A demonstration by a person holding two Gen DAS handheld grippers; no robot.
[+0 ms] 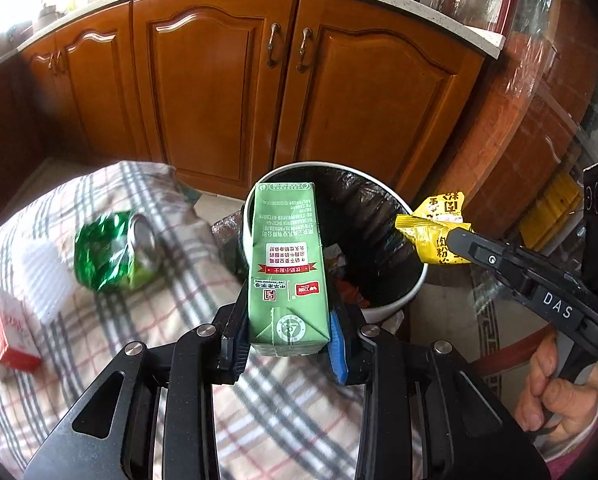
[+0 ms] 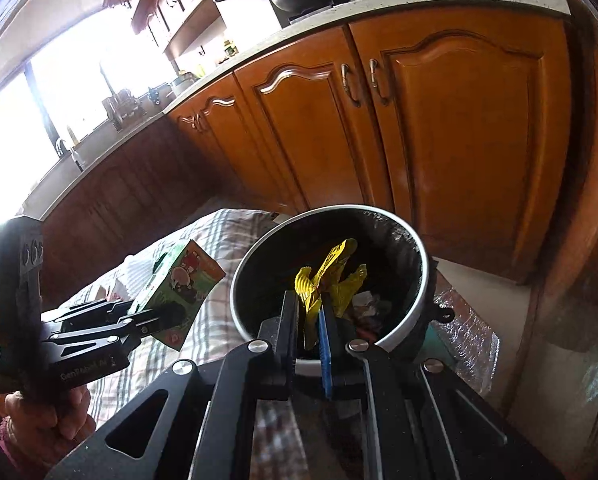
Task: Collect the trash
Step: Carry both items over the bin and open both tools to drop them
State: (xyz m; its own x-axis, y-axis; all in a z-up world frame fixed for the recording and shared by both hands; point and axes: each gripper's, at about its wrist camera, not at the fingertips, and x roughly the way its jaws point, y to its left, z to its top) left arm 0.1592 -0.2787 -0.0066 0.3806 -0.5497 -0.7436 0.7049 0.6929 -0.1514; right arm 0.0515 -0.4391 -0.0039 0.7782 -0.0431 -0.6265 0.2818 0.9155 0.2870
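Left gripper [image 1: 289, 344]: clamped on the green carton [image 1: 289, 264], black and blue pads pressing its two sides near the bottom end.
Green carton: held lengthwise along the fingers, its far end over the near rim of the trash bin [image 1: 403, 300].
Right gripper [image 2: 308, 320]: closed tight on the yellow wrapper [image 2: 331, 276], which sticks up crumpled from between the fingers.
Yellow wrapper: held above the open mouth of the trash bin, towards its right side in the left wrist view.
Trash bin: white, round, lined with a black bag, some scraps lying inside; it stands on the floor in front of the wooden cabinets [image 1: 227, 92], just beside the checked cloth [image 1: 171, 304].
Crushed green can [image 1: 115, 250]: lying on its side on the checked cloth, near the far edge.
Red-and-white box [image 1: 9, 338]: on the cloth at its left edge, near a white ribbed object [image 1: 45, 276].
Hands: one hand [image 1: 555, 392] grips the right handle, another hand [image 2: 47, 412] the left.
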